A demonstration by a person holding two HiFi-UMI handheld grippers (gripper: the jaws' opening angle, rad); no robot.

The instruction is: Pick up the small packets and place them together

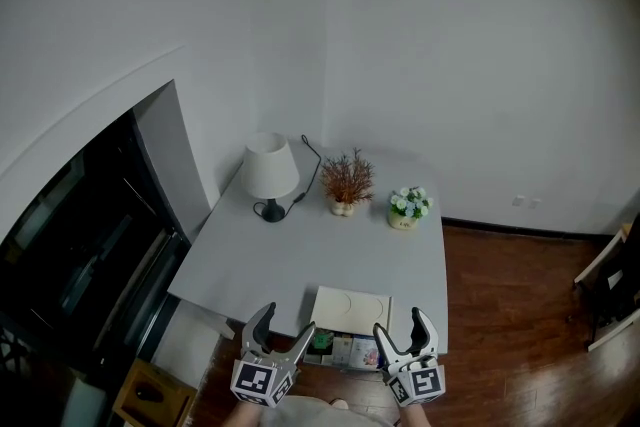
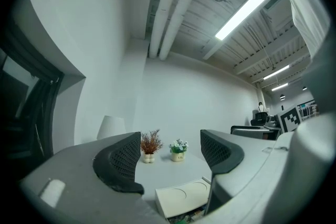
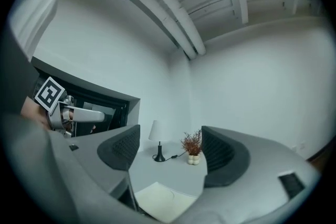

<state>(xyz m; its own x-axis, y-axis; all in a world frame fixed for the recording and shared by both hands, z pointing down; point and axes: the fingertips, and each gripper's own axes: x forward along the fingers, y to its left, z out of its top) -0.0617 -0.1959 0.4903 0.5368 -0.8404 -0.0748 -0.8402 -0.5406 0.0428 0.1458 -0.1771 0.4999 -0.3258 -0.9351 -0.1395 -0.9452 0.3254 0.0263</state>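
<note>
Grey table fills the middle of the head view, and the small packets sit in a colourful cluster at lower centre, just below a cream tray. Left gripper and right gripper flank them at the bottom edge, both with jaws spread and nothing between them, probably held level and ready for a first pick.

Pale grey table, as I see it: lamp with white shade and black base; rust-brown plant in cream pot; white flowers with green leaves; cream board; multicoloured small packets. Floor, dark red-brown wood. Left gripper and right gripper bear black-and-white square markers.
</note>
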